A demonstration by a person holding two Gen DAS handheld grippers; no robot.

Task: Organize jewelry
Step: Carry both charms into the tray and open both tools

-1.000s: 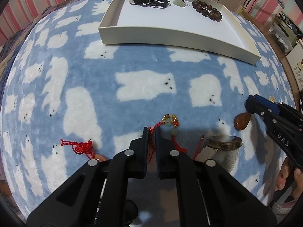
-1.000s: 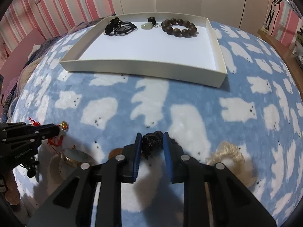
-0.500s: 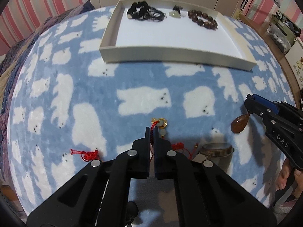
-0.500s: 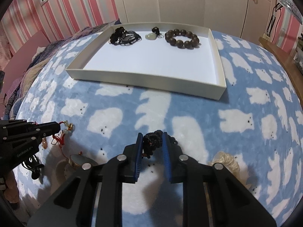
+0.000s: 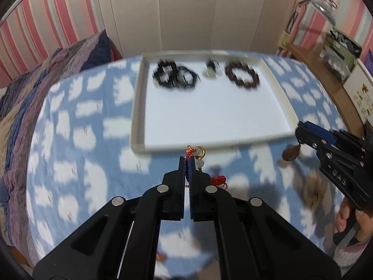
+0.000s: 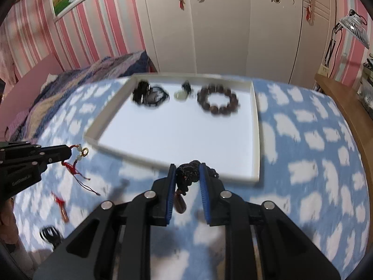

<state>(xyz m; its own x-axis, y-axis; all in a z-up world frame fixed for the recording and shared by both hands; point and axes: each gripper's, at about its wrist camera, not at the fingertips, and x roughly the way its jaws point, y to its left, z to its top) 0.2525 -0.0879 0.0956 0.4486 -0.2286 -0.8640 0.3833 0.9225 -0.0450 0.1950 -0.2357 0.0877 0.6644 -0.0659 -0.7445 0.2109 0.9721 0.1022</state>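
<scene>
Two hand-held grippers hover above a bed covered in a blue blanket [image 6: 314, 140] printed with white bears.

Nearest, the left gripper [image 5: 187, 163] has its jaws pressed almost together on the red cord of a red-cord charm [image 5: 198, 157]. Its gold ring and pale beads poke out above the jaw tips and a red tassel trails below, so the piece hangs free of the blanket, probably so it can be carried without snagging.

Beside it, the right gripper [image 6: 187, 175] has its jaws part closed around the dark knotted cord of a brown pendant necklace [image 6: 186, 175]. An amber-brown drop dangles beneath, clear of the bedding.

On the blanket below and to the left, a small red-tasselled charm [image 6: 61, 206] and a dark clip-like object [image 6: 49, 233] lie loose; they look like they are waiting their turn. Both are blurred.

Just beyond the jaw tips is the near wall of a shallow white tray [image 6: 255, 140]. Its near half is bare, likely left open for the two pieces in hand.

Along the tray's far edge three pieces sit apart in a row: a tangle of black cords [image 6: 149, 94] on the left, a pale jade pendant [image 6: 181, 94] in the middle and a brown bead bracelet [image 6: 218, 101] on the right. The spacing suggests each piece gets its own spot.

Farthest back stand white wardrobe doors [image 6: 233, 23] and pink-striped walls.
</scene>
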